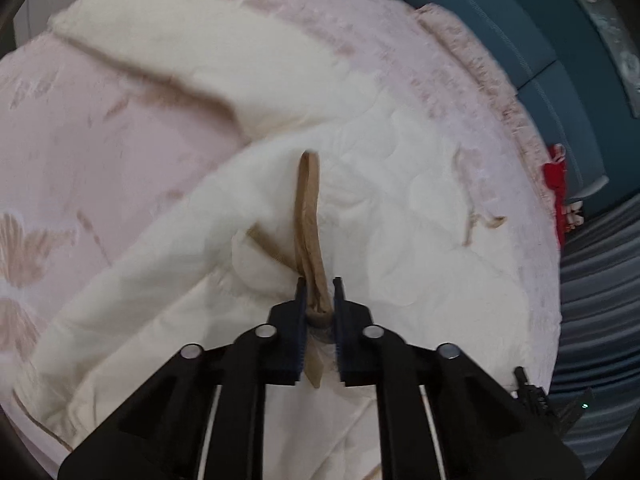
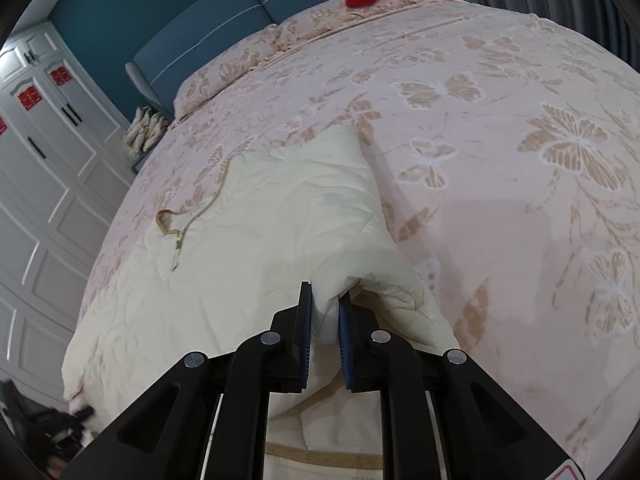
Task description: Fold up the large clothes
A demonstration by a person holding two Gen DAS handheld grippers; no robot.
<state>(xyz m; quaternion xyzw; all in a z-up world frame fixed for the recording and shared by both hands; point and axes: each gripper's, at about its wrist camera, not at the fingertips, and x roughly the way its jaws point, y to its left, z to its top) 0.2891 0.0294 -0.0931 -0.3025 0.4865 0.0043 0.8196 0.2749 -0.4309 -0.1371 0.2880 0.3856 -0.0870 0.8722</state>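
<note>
- Cream quilted garment (image 2: pixel 256 248) lies spread on your pink butterfly bedspread (image 2: pixel 500 128).
- White wardrobe (image 2: pixel 44 128) doors carry red paper emblems (image 2: pixel 30 98); too small for you to read.
- Your right gripper (image 2: pixel 325 304) pinches a cream fold.
- Your left gripper (image 1: pixel 319 300) clamps the tan strap (image 1: pixel 308 216).

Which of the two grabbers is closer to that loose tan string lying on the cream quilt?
Left. The left gripper is clamped on a tan strap, with the tan string just beyond; the right gripper pinches the cream quilt farther away.

Cream garment (image 2: pixel 260 220) on pink butterfly-patterned bedspread (image 2: pixel 500 120).
</note>
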